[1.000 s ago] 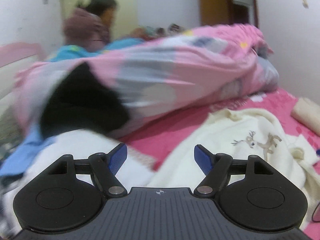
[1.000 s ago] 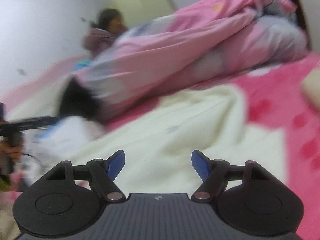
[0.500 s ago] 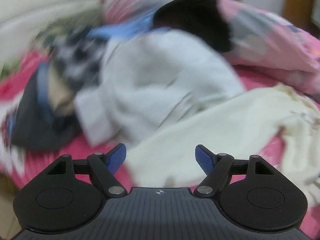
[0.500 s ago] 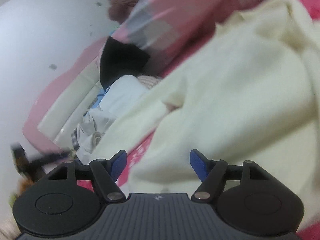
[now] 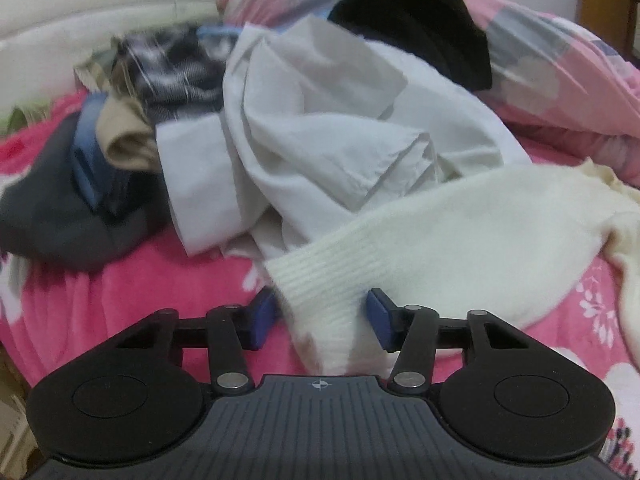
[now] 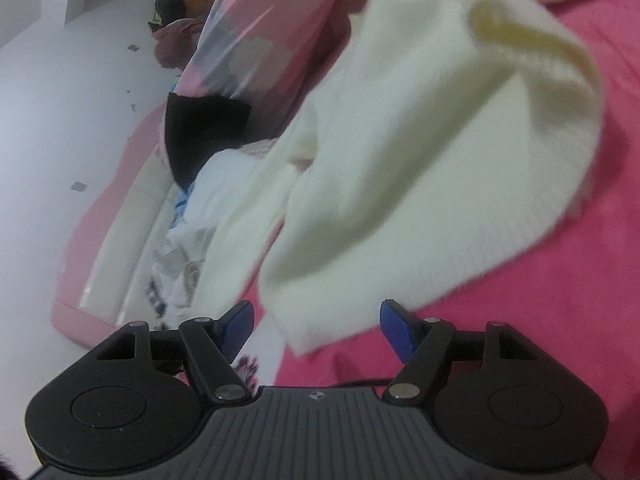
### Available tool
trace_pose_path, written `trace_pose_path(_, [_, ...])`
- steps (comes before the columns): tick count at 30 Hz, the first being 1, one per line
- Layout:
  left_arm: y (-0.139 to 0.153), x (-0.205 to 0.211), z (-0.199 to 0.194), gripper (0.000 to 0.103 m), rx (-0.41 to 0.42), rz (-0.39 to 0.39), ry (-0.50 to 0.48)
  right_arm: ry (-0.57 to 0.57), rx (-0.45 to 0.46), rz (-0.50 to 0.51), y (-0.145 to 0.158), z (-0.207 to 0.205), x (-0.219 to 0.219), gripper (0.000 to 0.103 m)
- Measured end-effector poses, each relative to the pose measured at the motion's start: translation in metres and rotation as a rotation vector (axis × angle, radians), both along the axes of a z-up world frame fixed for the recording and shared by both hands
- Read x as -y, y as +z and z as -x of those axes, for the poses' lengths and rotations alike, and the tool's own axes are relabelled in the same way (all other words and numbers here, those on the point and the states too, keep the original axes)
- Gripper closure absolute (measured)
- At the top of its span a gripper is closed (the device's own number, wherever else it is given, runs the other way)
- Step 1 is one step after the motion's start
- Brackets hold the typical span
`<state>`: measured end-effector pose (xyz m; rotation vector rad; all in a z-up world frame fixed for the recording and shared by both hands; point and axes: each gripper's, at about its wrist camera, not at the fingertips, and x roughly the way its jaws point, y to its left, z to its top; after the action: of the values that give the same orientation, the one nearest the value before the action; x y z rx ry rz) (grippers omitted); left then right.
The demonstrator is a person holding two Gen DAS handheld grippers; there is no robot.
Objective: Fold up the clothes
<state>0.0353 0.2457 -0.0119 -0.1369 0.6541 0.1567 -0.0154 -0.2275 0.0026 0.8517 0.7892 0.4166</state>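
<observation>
Cream sweater [image 5: 460,232] spread across pink bedsheet [image 5: 120,292], ribbed sleeve cuff [image 5: 320,292] lying between the 2 blue pads of left gripper [image 5: 320,320], jaws apart, not clamped. Right gripper [image 6: 316,330] spread wide just beside sweater hem [image 6: 360,292]. White shirt [image 5: 320,128], black garment [image 5: 420,20] and dark clothes [image 5: 60,208] piled behind; pink duvet [image 5: 560,72] beyond.

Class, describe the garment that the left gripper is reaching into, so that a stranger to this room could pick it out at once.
On the bright pink bedspread lies a heap of clothes topped by a crumpled white shirt. Just in front of it stretches the sleeve of a cream knitted sweater, its ribbed cuff lying between the open fingers of the left gripper. Its fuzzy knit sets it apart from the smooth shirt.
</observation>
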Motion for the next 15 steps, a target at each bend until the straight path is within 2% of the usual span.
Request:
trace_pose_path(4, [-0.001, -0.003, 0.002, 0.053, 0.022, 0.009, 0.004, 0.0, 0.1, 0.147, 0.007, -0.017, -0.013, 0.03])
trace_pose_path(5, [-0.001, -0.004, 0.003, 0.055, 0.034, 0.017, 0.01, 0.0, 0.128, 0.184, 0.007, -0.021, -0.016, 0.03])
trace_pose_path(7, [0.003, -0.002, 0.008, 0.073, 0.07, 0.003, 0.008, 0.008, 0.171, 0.246, 0.003, -0.029, -0.023, 0.032])
trace_pose_path(8, [0.006, 0.001, 0.011, 0.086, 0.091, -0.013, 0.002, 0.003, 0.191, 0.272, 0.0, -0.03, -0.026, 0.033])
trace_pose_path(9, [0.009, 0.003, 0.013, 0.093, 0.113, -0.03, -0.004, 0.003, 0.215, 0.293, -0.002, -0.031, -0.029, 0.033])
trace_pose_path(11, [0.015, 0.008, 0.019, 0.099, 0.156, -0.053, -0.019, 0.001, 0.26, 0.332, -0.005, -0.03, -0.034, 0.033])
trace_pose_path(13, [0.025, 0.008, 0.023, 0.1, 0.193, 0.002, -0.057, 0.002, 0.292, 0.362, -0.007, -0.027, -0.038, 0.033])
trace_pose_path(15, [0.039, 0.011, 0.024, 0.101, 0.234, 0.005, -0.073, 0.005, 0.325, 0.384, -0.01, -0.023, -0.041, 0.033])
